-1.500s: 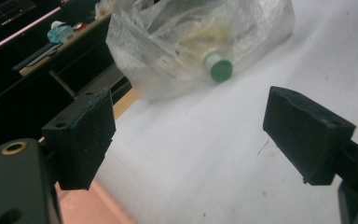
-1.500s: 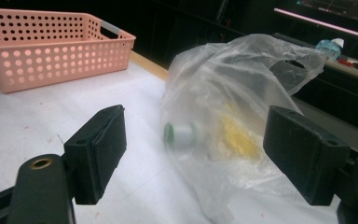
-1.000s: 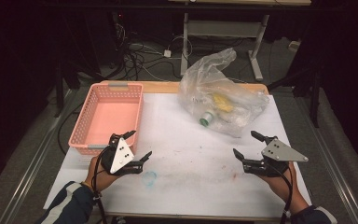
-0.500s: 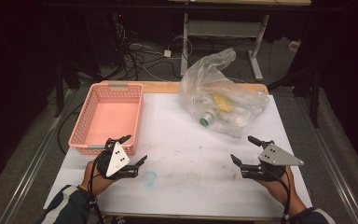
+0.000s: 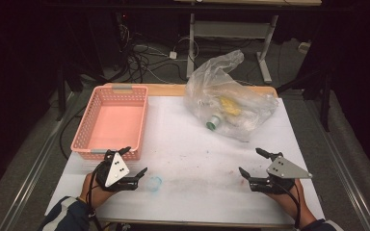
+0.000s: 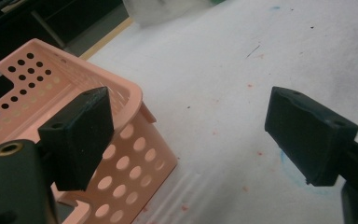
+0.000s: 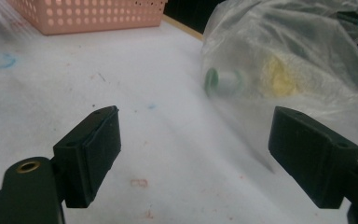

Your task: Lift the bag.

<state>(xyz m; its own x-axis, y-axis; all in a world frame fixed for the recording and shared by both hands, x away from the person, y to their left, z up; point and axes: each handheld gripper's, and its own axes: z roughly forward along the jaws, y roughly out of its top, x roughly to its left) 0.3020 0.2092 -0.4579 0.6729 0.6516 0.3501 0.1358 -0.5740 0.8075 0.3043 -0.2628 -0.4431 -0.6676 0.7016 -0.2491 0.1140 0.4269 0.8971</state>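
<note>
White table (image 5: 192,159) under dark workshop clutter; left gripper (image 5: 134,167) jaws spread, empty, near front edge just beside pink basket (image 5: 110,120); right gripper (image 5: 259,163) likewise agape, holding nothing, aimed toward clear plastic bag (image 5: 229,98) farther back; bag contents, green-capped bottle (image 5: 214,122) and something yellow, untouched; basket empty; work apparently not begun.

The right gripper (image 7: 193,156) hovers with its jaws wide apart over the stained white counter (image 7: 121,93), facing a clear plastic bag (image 7: 303,51) holding a green-capped bottle (image 7: 221,83), a pink basket (image 7: 88,14) beyond.
</note>
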